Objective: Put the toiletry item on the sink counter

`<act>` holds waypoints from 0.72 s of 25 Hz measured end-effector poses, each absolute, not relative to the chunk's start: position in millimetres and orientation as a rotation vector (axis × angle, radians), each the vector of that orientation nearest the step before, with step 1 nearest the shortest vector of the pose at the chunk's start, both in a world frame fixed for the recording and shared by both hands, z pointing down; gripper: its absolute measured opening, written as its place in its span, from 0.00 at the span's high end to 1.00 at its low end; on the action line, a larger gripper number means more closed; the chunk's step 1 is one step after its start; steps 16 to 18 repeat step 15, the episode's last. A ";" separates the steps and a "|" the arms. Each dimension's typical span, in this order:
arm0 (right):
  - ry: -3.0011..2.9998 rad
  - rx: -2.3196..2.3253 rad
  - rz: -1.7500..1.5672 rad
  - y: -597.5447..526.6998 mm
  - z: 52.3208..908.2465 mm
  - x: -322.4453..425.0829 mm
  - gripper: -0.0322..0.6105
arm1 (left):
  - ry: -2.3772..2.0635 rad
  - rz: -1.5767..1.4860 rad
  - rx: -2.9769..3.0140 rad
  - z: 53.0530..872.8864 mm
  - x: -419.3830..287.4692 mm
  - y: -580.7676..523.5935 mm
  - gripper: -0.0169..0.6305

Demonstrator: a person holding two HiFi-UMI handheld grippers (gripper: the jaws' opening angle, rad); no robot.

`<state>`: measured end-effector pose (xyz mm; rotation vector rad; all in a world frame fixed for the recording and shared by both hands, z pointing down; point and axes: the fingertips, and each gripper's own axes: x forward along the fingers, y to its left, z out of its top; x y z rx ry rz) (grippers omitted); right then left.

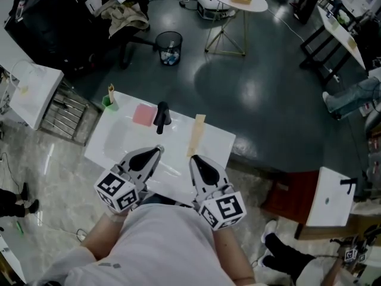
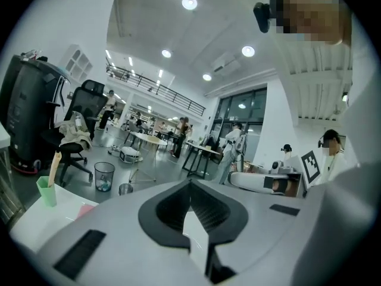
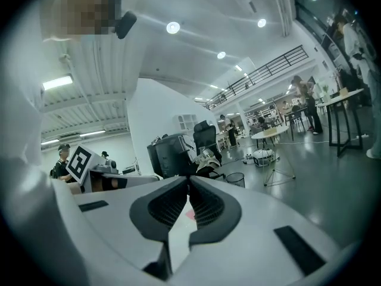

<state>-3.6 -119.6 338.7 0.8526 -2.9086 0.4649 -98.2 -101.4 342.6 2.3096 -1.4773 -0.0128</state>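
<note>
The white sink desk [image 1: 221, 143] lay under and ahead of both tools. The left tool [image 1: 159, 149] and right tool [image 1: 193, 158] were closed and empty. A flat beige toiletry item [image 1: 197, 133] rested on the desk just beyond the right tool.

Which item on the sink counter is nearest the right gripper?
The long beige piece right of the black faucet, just ahead of the right gripper. The pink pad and green cup sit farther left.
</note>
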 end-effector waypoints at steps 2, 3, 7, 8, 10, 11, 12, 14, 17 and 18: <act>-2.904 0.852 0.461 -120.4 339.4 -3.8 0.91 | -1.464 -0.005 2.325 343.0 -96.6 -100.9 0.95; -2.901 0.851 0.459 -120.7 339.5 -3.6 0.91 | -1.455 -0.005 2.325 344.0 -96.1 -101.0 0.95; -2.892 0.851 0.453 -121.9 339.8 -1.8 0.91 | -1.442 0.007 2.305 348.8 -96.0 -102.8 0.95; -2.889 0.853 0.452 -122.5 340.0 -1.2 0.91 | -1.444 0.012 2.306 349.3 -96.4 -103.3 0.95; -2.884 0.859 0.453 -123.3 341.2 0.5 0.91 | -1.441 0.010 2.304 349.6 -96.2 -103.4 0.95; -2.881 0.862 0.455 -123.2 342.2 1.3 0.91 | -1.438 0.005 2.298 349.6 -95.8 -102.9 0.95; -2.879 0.863 0.458 -122.8 343.5 1.7 0.91 | -1.438 -0.001 2.291 349.7 -95.5 -102.3 0.95; -2.873 0.864 0.463 -121.9 346.3 1.7 0.91 | -1.435 -0.011 2.278 350.1 -95.5 -101.1 0.95; -2.871 0.864 0.465 -121.3 347.8 1.4 0.91 | -1.433 -0.017 2.271 350.4 -95.5 -100.6 0.95; -2.871 0.864 0.465 -121.3 347.8 1.4 0.91 | -1.433 -0.017 2.271 350.4 -95.5 -100.6 0.95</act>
